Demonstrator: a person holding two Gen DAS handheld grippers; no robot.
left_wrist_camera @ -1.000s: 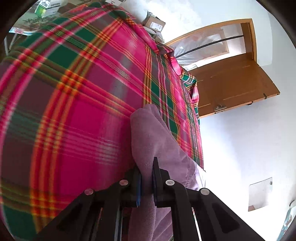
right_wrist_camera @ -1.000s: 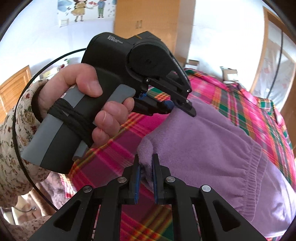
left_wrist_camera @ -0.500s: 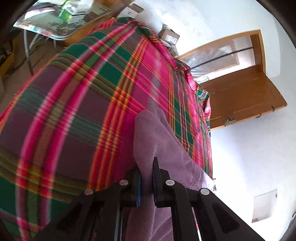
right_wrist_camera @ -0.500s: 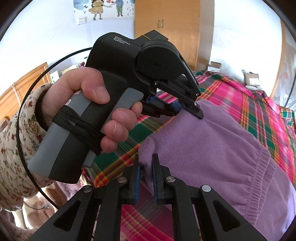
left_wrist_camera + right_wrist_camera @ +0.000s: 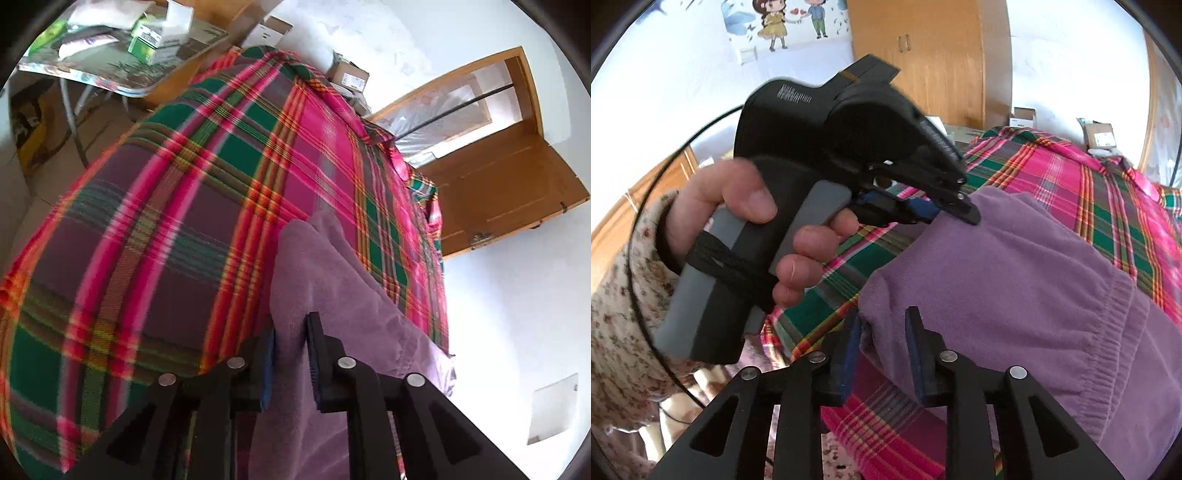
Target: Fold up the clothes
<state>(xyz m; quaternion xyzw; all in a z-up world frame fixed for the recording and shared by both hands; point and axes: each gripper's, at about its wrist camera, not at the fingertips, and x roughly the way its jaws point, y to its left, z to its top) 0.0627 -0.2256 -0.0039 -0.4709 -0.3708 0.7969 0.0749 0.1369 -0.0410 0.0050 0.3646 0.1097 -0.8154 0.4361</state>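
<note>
Purple fleece garment (image 5: 1015,280) lies on the plaid bedcover (image 5: 155,236), one edge standing between the jaws of each gripper. Right gripper (image 5: 882,354) jaws are parted around the near corner, no longer pinching; left gripper (image 5: 291,365) jaws look slightly apart with cloth between, though contact there is hard to judge. Keep both edges level and aligned if you lay them down. Garment type and its far end are cut off.
</note>
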